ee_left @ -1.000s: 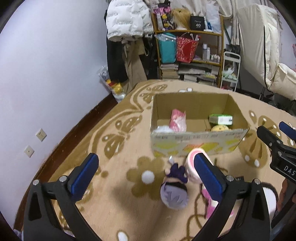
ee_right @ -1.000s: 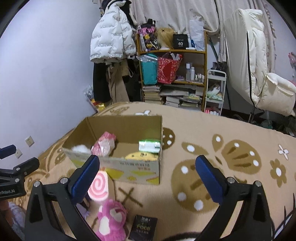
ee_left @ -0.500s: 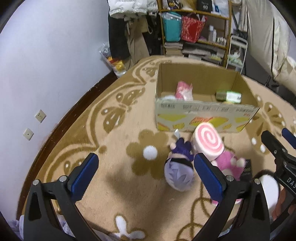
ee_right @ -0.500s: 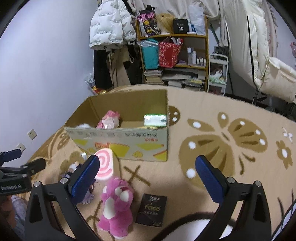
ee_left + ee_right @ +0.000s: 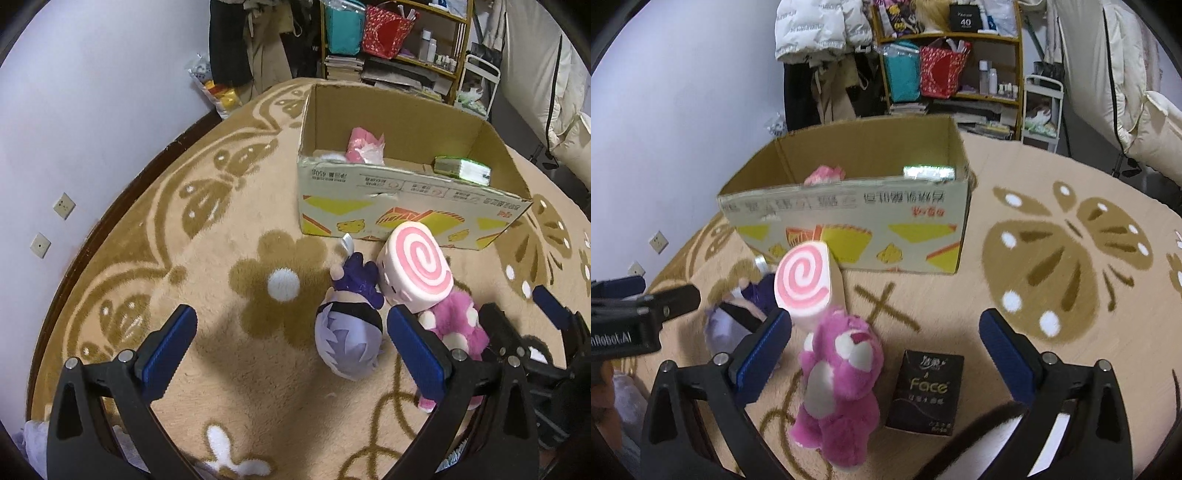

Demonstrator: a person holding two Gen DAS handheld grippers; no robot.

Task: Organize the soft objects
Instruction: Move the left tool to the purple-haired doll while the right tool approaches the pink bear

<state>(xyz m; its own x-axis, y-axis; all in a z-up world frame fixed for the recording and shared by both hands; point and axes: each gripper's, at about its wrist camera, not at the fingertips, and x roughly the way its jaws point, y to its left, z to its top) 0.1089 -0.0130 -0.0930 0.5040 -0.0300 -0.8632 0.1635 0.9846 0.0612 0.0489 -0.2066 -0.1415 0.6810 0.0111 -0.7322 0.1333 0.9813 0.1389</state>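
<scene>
A purple-haired doll (image 5: 349,332) lies on the carpet in front of the cardboard box (image 5: 406,214), with a pink swirl roll cushion (image 5: 417,271) and a pink bear (image 5: 456,325) to its right. My left gripper (image 5: 291,354) is open, above the carpet, the doll between its fingers. In the right wrist view the bear (image 5: 840,384) lies between the fingers of my open right gripper (image 5: 886,358), with the roll cushion (image 5: 807,282), doll (image 5: 738,314) and box (image 5: 857,221) beyond. The box holds a pink soft item (image 5: 364,146) and a green pack (image 5: 461,170).
A black tissue pack (image 5: 925,393) lies right of the bear. A dark furry shape (image 5: 990,443) is at the bottom edge. A shelf (image 5: 945,59) with bags, hanging clothes and a white chair (image 5: 1137,92) stand beyond the carpet. A wall (image 5: 74,147) runs along the left.
Both grippers have tilted down and moved closer to the toys on the carpet; the toys now look larger. Both stay open and empty.
</scene>
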